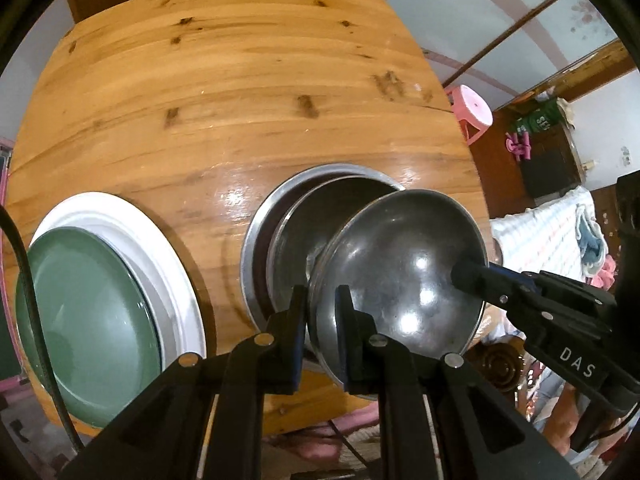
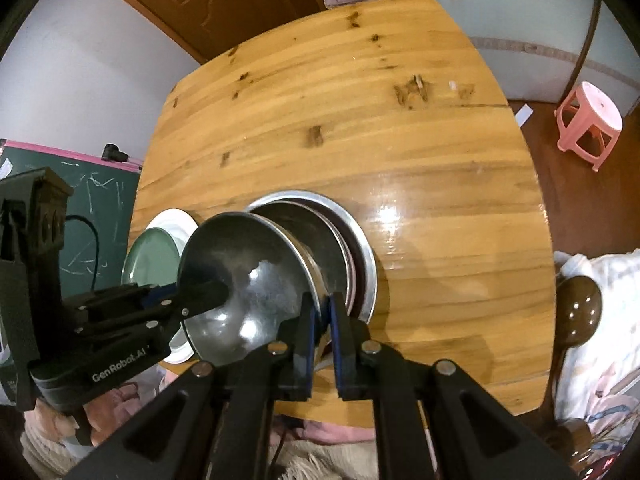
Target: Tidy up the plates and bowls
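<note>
Lighting: bright indoor; overhead glare on varnished table (image 1: 240, 120) and steel bowl (image 1: 400, 272). Fisheye edges bowed, vignetted; focus sharp.

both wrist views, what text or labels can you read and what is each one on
"DAS": white letters on the black body of the right tongs, seen from the left wrist view.
"GenRobot.AI": white letters on the black body of the left tongs, seen from the right wrist view.
White letters on a green item beyond the table: too small to read.
Chalk marks on the green board: scribbles, no words.

Wooden table (image 1: 240, 100), white plate (image 1: 160, 240), steel basin (image 1: 256, 216)
</note>
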`<state>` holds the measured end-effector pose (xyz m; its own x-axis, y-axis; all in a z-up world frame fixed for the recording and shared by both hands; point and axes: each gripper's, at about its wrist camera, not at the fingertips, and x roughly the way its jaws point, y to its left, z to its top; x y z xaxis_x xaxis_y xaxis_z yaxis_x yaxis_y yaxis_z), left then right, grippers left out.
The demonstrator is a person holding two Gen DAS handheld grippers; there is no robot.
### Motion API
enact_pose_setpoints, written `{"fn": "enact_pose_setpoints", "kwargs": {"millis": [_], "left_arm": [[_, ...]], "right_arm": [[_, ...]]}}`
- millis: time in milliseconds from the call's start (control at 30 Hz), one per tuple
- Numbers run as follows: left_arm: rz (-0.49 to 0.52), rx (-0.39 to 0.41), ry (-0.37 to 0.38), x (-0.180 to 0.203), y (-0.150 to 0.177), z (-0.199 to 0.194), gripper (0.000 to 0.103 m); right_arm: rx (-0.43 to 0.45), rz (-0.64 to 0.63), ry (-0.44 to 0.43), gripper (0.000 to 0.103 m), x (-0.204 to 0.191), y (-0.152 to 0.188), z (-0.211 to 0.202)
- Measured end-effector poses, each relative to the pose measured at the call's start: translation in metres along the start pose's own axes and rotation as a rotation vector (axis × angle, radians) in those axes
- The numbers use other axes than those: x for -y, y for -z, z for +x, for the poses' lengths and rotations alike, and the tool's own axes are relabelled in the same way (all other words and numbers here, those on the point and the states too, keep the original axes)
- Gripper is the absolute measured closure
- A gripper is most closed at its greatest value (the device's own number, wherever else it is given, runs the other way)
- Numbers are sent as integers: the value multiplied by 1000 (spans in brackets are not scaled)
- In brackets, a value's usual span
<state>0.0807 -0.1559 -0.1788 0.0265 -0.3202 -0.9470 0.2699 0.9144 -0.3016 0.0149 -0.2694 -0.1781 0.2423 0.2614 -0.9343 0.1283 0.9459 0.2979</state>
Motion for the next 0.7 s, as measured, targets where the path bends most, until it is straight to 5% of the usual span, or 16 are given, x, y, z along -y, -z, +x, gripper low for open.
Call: {"fn": "enact_pose_setpoints", "kwargs": {"millis": [700], "left_arm": [[1, 70, -12, -6, -1, 10, 80]], "right_arm": [[24, 9, 24, 95, -1, -6, 24]]}}
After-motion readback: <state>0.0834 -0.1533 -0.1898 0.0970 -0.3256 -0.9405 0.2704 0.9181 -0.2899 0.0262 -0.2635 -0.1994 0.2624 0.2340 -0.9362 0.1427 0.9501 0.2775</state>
